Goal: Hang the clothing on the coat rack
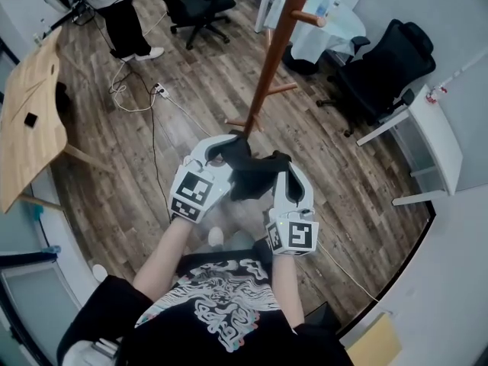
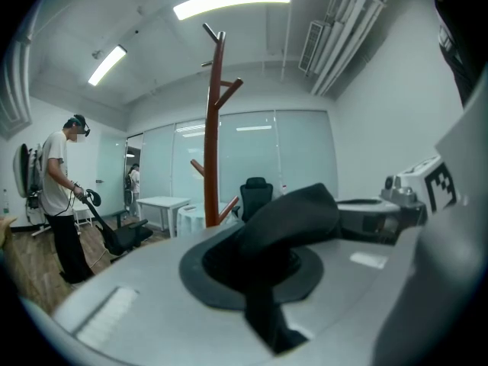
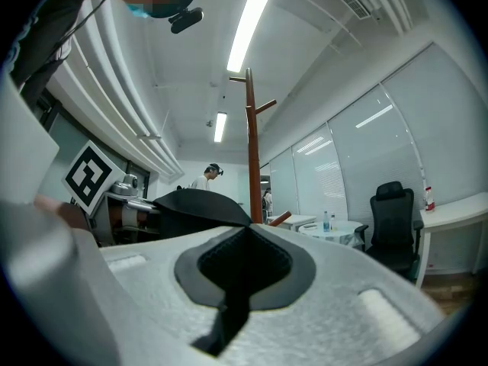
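A black piece of clothing (image 1: pixel 252 171) is stretched between my two grippers, just in front of the brown wooden coat rack (image 1: pixel 276 50). My left gripper (image 1: pixel 222 148) is shut on its left end, and my right gripper (image 1: pixel 283 171) is shut on its right end. In the left gripper view the black cloth (image 2: pixel 284 221) bulges out of the jaws, with the coat rack (image 2: pixel 216 128) straight ahead and its pegs above. In the right gripper view the cloth (image 3: pixel 242 259) fills the jaw gap, and the rack's pole (image 3: pixel 252 151) stands close ahead.
Black office chairs stand behind the rack (image 1: pixel 197 4) and at the right (image 1: pixel 381 71). A white round table (image 1: pixel 328 21) is at the back and a wooden table (image 1: pixel 30 117) at the left. A person (image 1: pixel 122 14) stands at the far left. Cables (image 1: pixel 145 97) lie on the floor.
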A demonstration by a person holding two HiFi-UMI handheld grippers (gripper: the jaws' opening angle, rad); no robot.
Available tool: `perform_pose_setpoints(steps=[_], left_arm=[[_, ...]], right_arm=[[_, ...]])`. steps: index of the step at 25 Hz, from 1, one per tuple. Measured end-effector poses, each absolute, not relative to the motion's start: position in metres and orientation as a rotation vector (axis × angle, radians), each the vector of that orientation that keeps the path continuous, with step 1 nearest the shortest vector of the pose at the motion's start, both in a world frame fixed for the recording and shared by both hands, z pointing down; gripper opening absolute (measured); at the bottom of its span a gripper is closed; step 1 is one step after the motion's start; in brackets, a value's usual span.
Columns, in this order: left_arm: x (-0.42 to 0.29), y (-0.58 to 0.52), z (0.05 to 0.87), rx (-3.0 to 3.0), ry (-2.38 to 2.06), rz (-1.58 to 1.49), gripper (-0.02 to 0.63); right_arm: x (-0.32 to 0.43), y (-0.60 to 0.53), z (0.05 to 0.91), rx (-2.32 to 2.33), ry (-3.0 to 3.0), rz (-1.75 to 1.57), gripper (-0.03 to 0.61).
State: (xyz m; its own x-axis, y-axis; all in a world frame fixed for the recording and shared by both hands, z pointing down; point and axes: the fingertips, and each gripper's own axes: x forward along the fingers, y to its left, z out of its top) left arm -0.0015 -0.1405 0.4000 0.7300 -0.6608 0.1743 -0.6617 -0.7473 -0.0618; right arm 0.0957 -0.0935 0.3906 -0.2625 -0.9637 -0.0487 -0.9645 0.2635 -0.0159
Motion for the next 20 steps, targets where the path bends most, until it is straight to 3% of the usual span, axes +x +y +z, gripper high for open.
perform_pose_setpoints(steps=[20], left_arm=[[0.009,-0.161,0.405,2.922,-1.072,0.303,0.014]], right_arm=[[0.107,-0.112,0.398,-1.941,2.455,-0.031,0.003]])
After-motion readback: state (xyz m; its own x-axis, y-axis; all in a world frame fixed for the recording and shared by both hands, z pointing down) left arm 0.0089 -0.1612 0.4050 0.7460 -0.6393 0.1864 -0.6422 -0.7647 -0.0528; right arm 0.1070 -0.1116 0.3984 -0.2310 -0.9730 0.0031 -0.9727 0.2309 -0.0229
